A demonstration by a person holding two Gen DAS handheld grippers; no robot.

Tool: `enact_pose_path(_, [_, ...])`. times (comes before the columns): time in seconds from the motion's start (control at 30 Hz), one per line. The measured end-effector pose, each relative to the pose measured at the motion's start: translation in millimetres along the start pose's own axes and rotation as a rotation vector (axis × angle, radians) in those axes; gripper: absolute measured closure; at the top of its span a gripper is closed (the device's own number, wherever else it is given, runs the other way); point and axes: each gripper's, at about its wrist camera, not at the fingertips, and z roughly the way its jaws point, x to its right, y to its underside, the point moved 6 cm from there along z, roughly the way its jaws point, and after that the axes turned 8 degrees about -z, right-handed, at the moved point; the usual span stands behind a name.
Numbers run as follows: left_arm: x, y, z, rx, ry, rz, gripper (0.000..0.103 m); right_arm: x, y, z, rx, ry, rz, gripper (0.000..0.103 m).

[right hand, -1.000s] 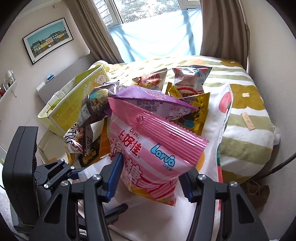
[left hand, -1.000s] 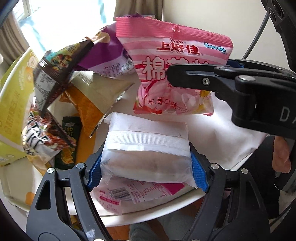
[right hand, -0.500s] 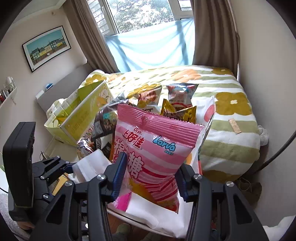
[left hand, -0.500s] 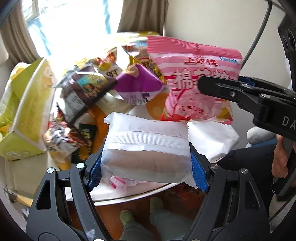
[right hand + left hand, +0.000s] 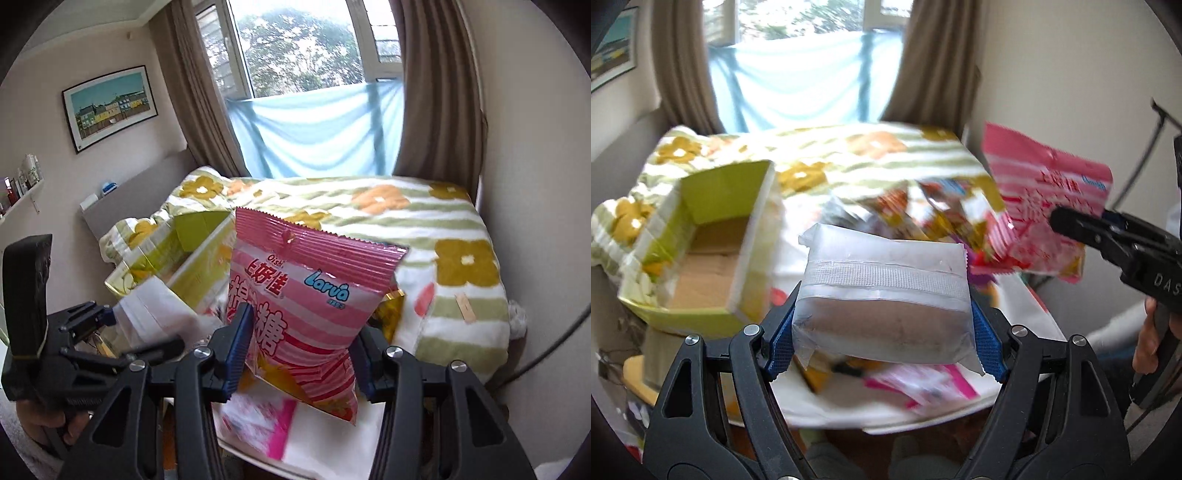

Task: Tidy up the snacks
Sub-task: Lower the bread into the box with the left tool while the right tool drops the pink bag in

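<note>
Left wrist view: the left tongs [image 5: 882, 325] grip a frosted white snack packet [image 5: 884, 295] by its two short ends, its long axis running crosswise between the blue pads, lifted clear of the snack pile [image 5: 923, 210] on the white table [image 5: 1027, 314]. The open yellow-green carton [image 5: 713, 258] lies ahead and to the left, just beside that hand. In the right wrist view, the right tongs [image 5: 301, 354] pinch the lower part of a pink marshmallow bag [image 5: 306, 295], which stands upright above the table. The carton [image 5: 192, 266] sits beyond it to the left, so the left hand looks nearer to it and likely to unload first.
</note>
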Motion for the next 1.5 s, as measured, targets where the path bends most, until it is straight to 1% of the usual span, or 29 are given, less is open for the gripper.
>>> enact_pose_path(0.07, [-24.4, -17.2, -6.5, 0.027, -0.014, -0.022, 0.026, -13.7, -15.9, 8.5, 0.01, -0.011, -0.013, 0.058])
enact_pose_path(0.2, [-80.7, -48.1, -12.3, 0.061, -0.057, -0.056, 0.026, -46.7, -46.2, 35.3, 0.019, -0.06, -0.012, 0.058])
enact_pose_path(0.33, [-141.2, -75.0, -8.5, 0.064, -0.1, -0.078, 0.026, -87.6, -73.3, 75.1, 0.017, -0.12, 0.0, 0.058])
enact_pose_path(0.4, [-175.0, -86.4, -2.9, 0.05, -0.119, -0.083, 0.026, -110.3, -84.3, 98.1, 0.002, -0.139, 0.0, 0.058])
enact_pose_path(0.5, [-217.3, -95.0, 9.4, 0.013, -0.139, -0.076, 0.026, -142.3, -98.1, 130.5, -0.021, -0.168, -0.001, 0.058])
enact_pose_path(0.6, [-252.0, -94.2, 25.8, -0.04, -0.147, -0.06, 0.026, -175.9, -107.1, 166.6, -0.065, -0.174, 0.014, 0.058])
enact_pose_path(0.67, [-269.8, -90.8, 38.2, -0.077, -0.146, -0.035, 0.026, -189.5, -108.9, 185.1, -0.098, -0.168, 0.031, 0.058])
enact_pose_path(0.77, [-287.5, -83.1, 56.8, -0.129, -0.142, 0.012, 0.026, -209.3, -107.3, 211.6, -0.149, -0.146, 0.064, 0.058])
enact_pose_path(0.9, [-300.7, -68.9, 80.9, -0.195, -0.12, 0.067, 0.026, -215.6, -97.4, 237.6, -0.224, -0.107, 0.12, 0.058])
enact_pose_path(1.0, [-301.5, -61.2, 90.2, -0.22, -0.117, 0.111, 0.026, -218.1, -89.4, 248.0, -0.26, -0.087, 0.149, 0.058])
enact_pose_path(1.1, [-299.4, -58.5, 95.5, -0.229, -0.12, 0.141, 0.026, -218.9, -87.3, 252.8, -0.283, -0.067, 0.149, 0.058])
enact_pose_path(1.17, [-298.2, -57.0, 98.8, -0.236, -0.134, 0.166, 0.022, -222.2, -89.7, 254.3, -0.287, -0.055, 0.133, 0.058])
enact_pose_path(1.2, [-297.2, -56.1, 100.1, -0.24, -0.147, 0.179, 0.018, -220.4, -92.5, 253.4, -0.286, -0.056, 0.127, 0.058])
enact_pose_path(1.23, [-296.2, -55.5, 100.0, -0.236, -0.158, 0.188, 0.014, -220.7, -94.0, 253.5, -0.286, -0.057, 0.118, 0.058])
enact_pose_path(1.27, [-294.7, -55.3, 97.7, -0.224, -0.166, 0.194, 0.013, -221.7, -95.2, 256.0, -0.287, -0.06, 0.112, 0.058])
enact_pose_path(1.3, [-293.9, -55.4, 94.9, -0.212, -0.17, 0.196, 0.008, -222.8, -96.6, 257.1, -0.286, -0.063, 0.103, 0.058])
enact_pose_path(1.33, [-293.6, -55.2, 92.4, -0.205, -0.175, 0.195, 0.001, -223.2, -97.8, 256.8, -0.284, -0.067, 0.093, 0.058])
enact_pose_path(1.5, [-302.8, -54.9, 84.7, -0.184, -0.206, 0.178, 0.0, -227.2, -99.6, 258.8, -0.288, -0.086, 0.061, 0.058])
